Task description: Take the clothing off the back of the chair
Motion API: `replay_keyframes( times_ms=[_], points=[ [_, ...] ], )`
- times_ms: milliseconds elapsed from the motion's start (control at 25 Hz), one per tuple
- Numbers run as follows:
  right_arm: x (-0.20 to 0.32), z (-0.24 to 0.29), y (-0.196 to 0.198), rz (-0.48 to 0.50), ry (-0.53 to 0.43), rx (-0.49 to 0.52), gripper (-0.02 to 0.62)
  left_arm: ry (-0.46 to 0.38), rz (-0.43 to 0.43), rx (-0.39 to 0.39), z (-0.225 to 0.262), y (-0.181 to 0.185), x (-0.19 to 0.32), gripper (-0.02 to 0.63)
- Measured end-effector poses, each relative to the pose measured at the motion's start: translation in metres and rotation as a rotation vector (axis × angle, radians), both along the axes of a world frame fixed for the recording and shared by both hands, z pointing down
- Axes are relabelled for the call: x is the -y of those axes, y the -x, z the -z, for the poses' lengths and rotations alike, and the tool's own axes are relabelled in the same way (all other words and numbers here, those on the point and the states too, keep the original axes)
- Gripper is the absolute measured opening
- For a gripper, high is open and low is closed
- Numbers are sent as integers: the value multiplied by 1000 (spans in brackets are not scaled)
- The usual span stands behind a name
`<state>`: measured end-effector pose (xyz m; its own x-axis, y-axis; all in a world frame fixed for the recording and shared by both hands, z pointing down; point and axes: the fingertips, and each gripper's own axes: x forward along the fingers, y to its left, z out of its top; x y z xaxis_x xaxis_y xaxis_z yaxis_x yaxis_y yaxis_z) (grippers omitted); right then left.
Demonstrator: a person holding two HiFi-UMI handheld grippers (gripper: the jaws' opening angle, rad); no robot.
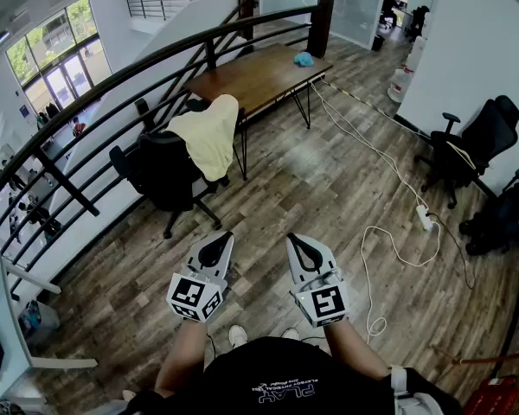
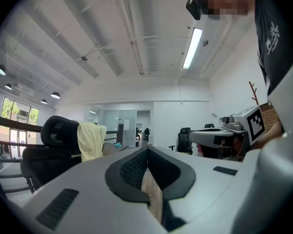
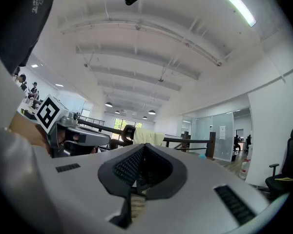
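Head view: left gripper (image 1: 227,235), right gripper (image 1: 291,238), fingers pressed together; open floor (image 1: 281,188) up to clothing (image 1: 209,137) on chair (image 1: 167,178).

Bright, even daylight fills the room, coming from the tall windows (image 1: 56,50) far ahead and left of the left gripper (image 1: 225,239), while a ceiling strip lamp (image 2: 192,48) glares white above it and shadows stay faint. Wide lenses bend the railing (image 1: 156,56) ahead of the right gripper (image 1: 292,239) into an arc and blacken the corners, and each gripper's own shell, nearest its camera, looks soft
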<state>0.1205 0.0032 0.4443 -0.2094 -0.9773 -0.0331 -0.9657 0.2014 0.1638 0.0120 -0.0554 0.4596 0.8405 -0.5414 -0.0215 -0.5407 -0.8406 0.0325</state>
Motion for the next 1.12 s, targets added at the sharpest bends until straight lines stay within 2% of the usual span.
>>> replay_keyframes(
  times_ms=[240,440,760,1120],
  points=[
    [5,-7,6,-21,7,-10,13,10,-25,-3,-1,5,0,12],
    [13,-4,23,-13,9,-3,13,-26,-42,-6,7,13,6,12],
    [31,-3,48,-20,6,59,14,-18,-51,6,2,39,21,12],
    [48,-4,95,-7,43,1,14,-14,-22,-12,-2,85,37,12]
  ],
)
